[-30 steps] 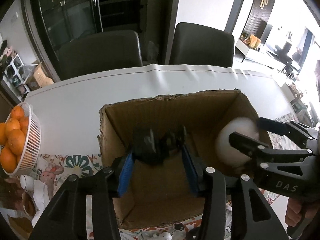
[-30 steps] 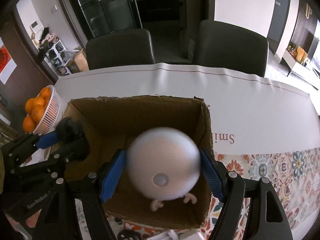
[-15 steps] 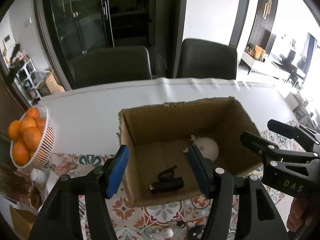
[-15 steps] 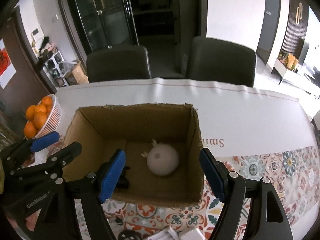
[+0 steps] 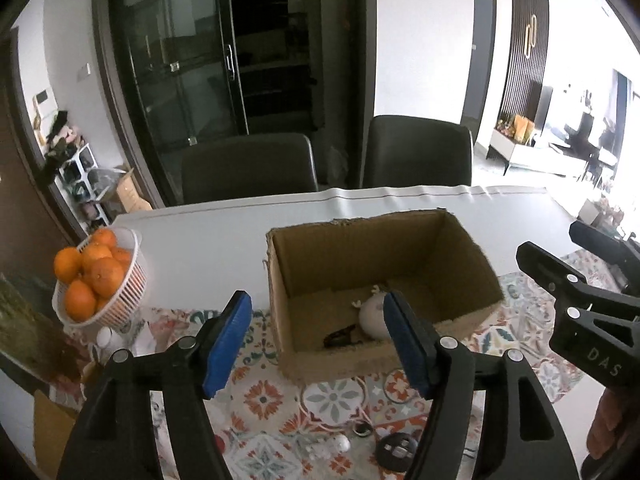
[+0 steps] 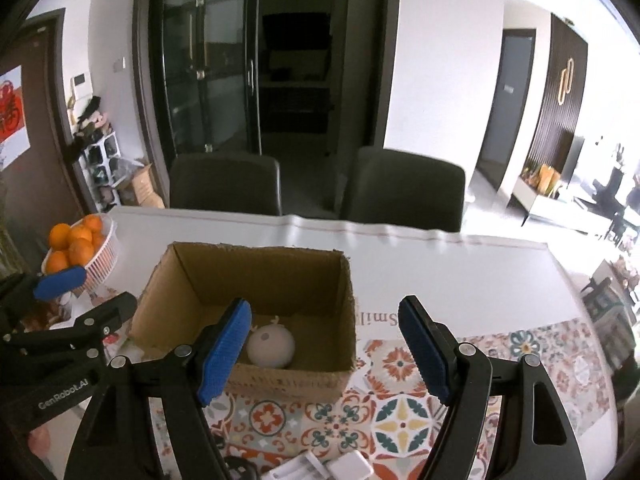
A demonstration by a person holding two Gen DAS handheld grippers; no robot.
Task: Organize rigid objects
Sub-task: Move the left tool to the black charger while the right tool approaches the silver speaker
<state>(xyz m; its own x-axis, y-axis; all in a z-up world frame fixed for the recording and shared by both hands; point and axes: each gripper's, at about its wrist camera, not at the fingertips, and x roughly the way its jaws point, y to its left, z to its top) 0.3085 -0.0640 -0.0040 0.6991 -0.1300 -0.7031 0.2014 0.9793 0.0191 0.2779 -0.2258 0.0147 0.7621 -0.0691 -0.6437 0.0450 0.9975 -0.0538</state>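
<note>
1. Cardboard box (image 5: 384, 280) sits open on the bench (image 5: 208, 240), partly on a patterned tile mat (image 5: 280, 396), with both tools held above its near edge.
2. Inside the box, a round white toy (image 5: 374, 314) with small antlers lies on the floor of the box, and a small black clip (image 5: 340, 336) lies just beside it on the left.
3. Left tool (image 5: 316, 340) has its blue pads (image 5: 228, 338) apart and its jaws are opening; nothing is between them, and the toy and the clip lie below and beyond the tips, inside the box.
4. Right tool (image 6: 324, 348) stands with its jaws wide and nothing gripped; seen from its own camera, the white toy (image 6: 272, 346) lies in the box just past its left pad (image 6: 224, 348), not touching it.
5. From the left camera the right tool (image 5: 576, 304) shows at the right edge, beside the box's right wall, with part of a hand (image 5: 612, 428) under it.
6. White basket (image 5: 116, 300) of oranges (image 5: 94, 272) stands on the bench well to the left of the box.
7. Small loose things lie on the mat in front of the box, too blurred to tell what they are.
8. Two dark chairs (image 5: 248, 168) stand behind the bench.
</note>
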